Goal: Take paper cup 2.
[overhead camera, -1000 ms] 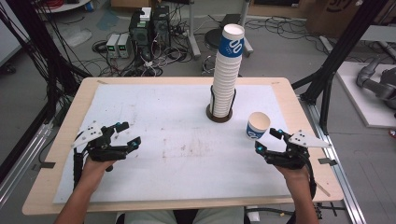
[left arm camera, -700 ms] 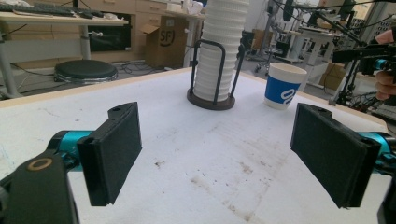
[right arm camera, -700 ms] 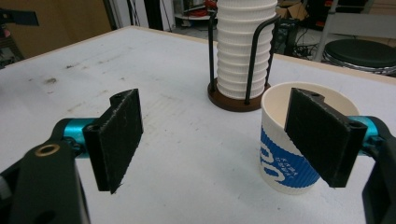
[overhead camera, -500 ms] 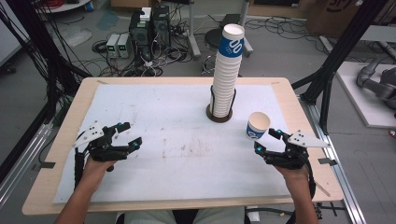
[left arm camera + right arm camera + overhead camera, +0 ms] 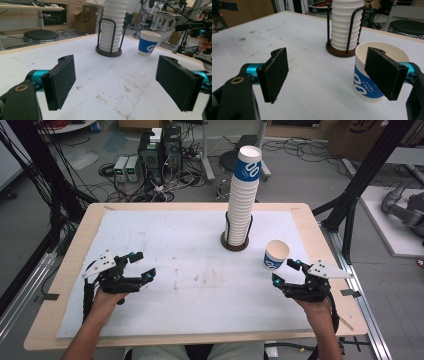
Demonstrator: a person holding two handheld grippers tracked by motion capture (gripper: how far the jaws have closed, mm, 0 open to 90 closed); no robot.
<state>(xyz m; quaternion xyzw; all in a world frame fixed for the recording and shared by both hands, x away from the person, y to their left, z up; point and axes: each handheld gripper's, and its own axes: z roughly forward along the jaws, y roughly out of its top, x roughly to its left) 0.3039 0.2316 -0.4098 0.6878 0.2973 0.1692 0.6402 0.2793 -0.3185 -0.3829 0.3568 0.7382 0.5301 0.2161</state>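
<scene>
Both grippers have their jaws wide apart and hold nothing. The cup (image 5: 276, 254) stands upright on the table (image 5: 65, 270), just beyond the right gripper (image 5: 285, 272); the left gripper (image 5: 141, 265) is well apart.

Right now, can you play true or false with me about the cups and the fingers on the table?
1. The single cup stands upright on the table. True.
2. The cup stack lies on its side. False: it stands upright in a black wire holder.
3. The right gripper squeezes the single cup. False: its fingers are open beside it.
4. The left gripper is open and holds nothing. True.
5. The single cup has blue print. True.
</scene>
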